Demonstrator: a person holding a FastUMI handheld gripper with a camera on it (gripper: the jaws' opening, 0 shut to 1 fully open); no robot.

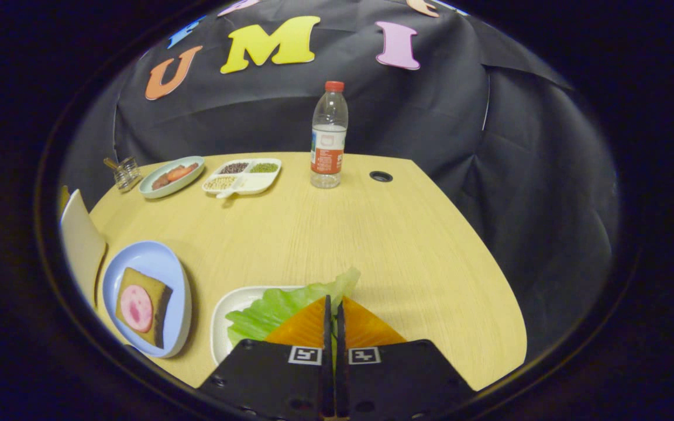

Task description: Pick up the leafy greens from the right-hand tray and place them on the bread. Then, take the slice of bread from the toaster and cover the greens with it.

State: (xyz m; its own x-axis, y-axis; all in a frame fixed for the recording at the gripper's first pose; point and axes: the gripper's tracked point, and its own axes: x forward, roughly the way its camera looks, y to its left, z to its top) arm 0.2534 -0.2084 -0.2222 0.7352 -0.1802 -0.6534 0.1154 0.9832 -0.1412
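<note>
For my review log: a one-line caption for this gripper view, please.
Gripper fingers closed on the leafy greens over the white tray, bread on blue plate beside it.

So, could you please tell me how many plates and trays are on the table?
4: blue plate holding bread, white tray under the greens by the hand-held gripper, green plate and divided tray opposite.

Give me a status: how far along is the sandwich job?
Done: nothing yet; the bread slice with a pink meat round on the pale blue plate carries no greens. In hand: the gripper fingers are closed on the green lettuce leaf over the white tray. Left: placing greens, then the toaster slice.
</note>
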